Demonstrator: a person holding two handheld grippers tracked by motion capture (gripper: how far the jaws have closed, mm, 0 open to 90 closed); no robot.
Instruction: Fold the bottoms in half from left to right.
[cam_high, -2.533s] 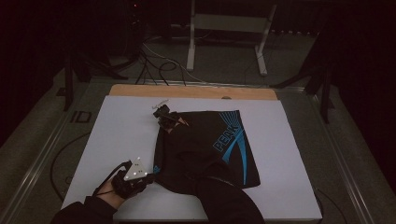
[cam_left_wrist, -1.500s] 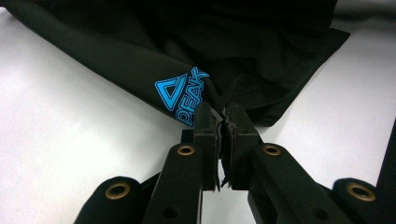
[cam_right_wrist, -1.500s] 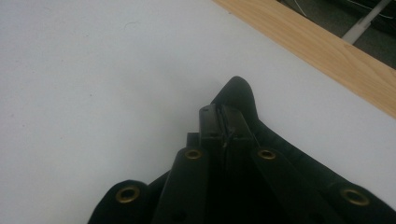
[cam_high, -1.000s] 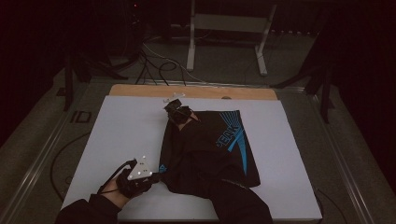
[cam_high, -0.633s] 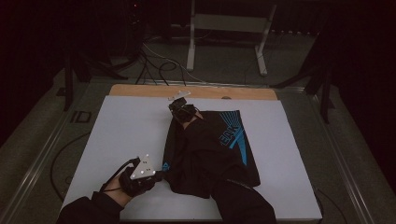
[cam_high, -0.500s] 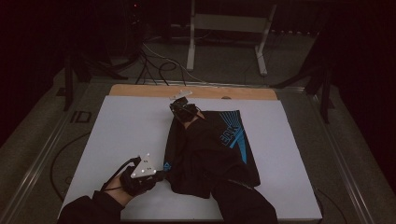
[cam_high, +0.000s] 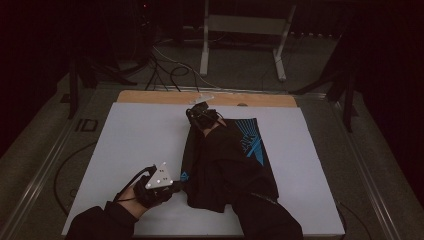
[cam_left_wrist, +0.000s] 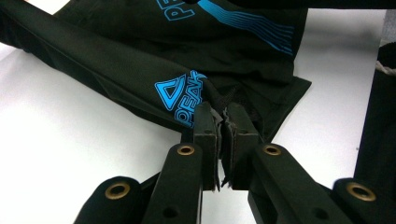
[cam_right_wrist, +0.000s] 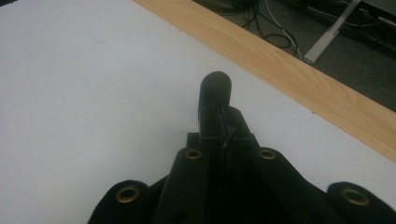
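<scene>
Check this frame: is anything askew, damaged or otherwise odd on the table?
Nothing looks damaged or spilled. The black garment lies crooked on the white board, bunched into a long fold because both grippers pinch it: the left gripper at its near edge, the right gripper at the far end. That fits mid-fold handling.

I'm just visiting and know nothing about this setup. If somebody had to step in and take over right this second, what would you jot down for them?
Left gripper: shut on the near corner of the black shorts, beside the blue logo, low at the near left of the white table.
Right gripper: shut on a far edge of the shorts, held out near the table's wooden far edge.
Shorts: lying lengthwise between the two grippers, the left side folded over, the blue print showing on the right.
Done: both ends gripped, the cloth drawn out.
Left: probably finishing the fold, laying it flat and letting go; that is a guess.
</scene>
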